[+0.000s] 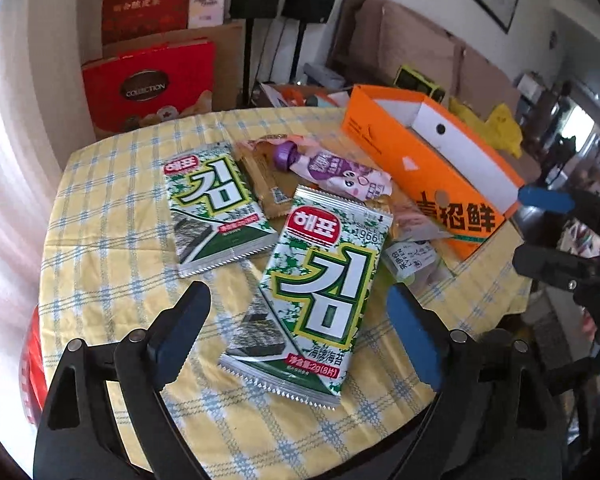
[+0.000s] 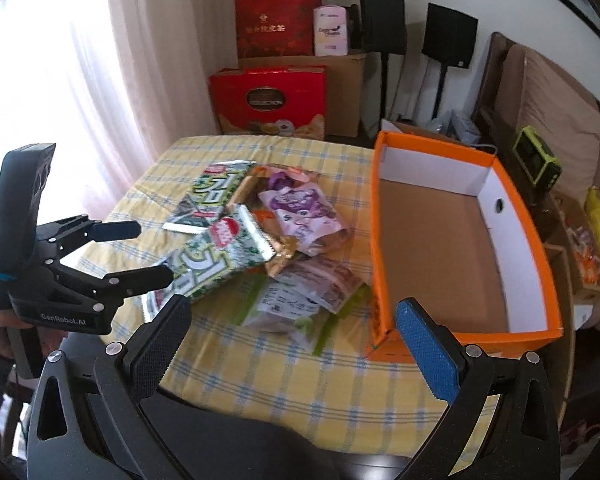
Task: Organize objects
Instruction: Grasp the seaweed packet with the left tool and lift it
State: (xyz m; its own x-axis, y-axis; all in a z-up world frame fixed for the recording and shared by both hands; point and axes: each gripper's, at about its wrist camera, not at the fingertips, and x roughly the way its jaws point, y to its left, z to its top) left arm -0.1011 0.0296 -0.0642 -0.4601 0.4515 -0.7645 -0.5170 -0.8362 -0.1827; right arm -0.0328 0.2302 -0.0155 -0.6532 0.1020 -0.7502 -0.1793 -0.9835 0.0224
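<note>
Snack packets lie in a pile on the yellow checked tablecloth [image 1: 112, 240]. The near green seaweed packet [image 1: 316, 296] lies between my left gripper's [image 1: 296, 320] open fingers, just ahead of them. A second seaweed packet [image 1: 214, 208] lies to its left, and a purple spouted pouch [image 1: 332, 170] behind it. The orange cardboard box [image 2: 460, 240] stands empty on the right. My right gripper [image 2: 296, 344] is open and empty, low over the table's front edge beside the box. The left gripper [image 2: 140, 252] also shows in the right wrist view, open at the near seaweed packet [image 2: 216, 260].
Clear and brown wrapped snacks [image 2: 300, 292] lie between the pile and the box. Red gift boxes [image 2: 268, 100] and cartons stand behind the table. Speakers on stands [image 2: 448, 36] and a sofa [image 2: 548, 96] are at the back right. A curtain [image 2: 80, 80] hangs on the left.
</note>
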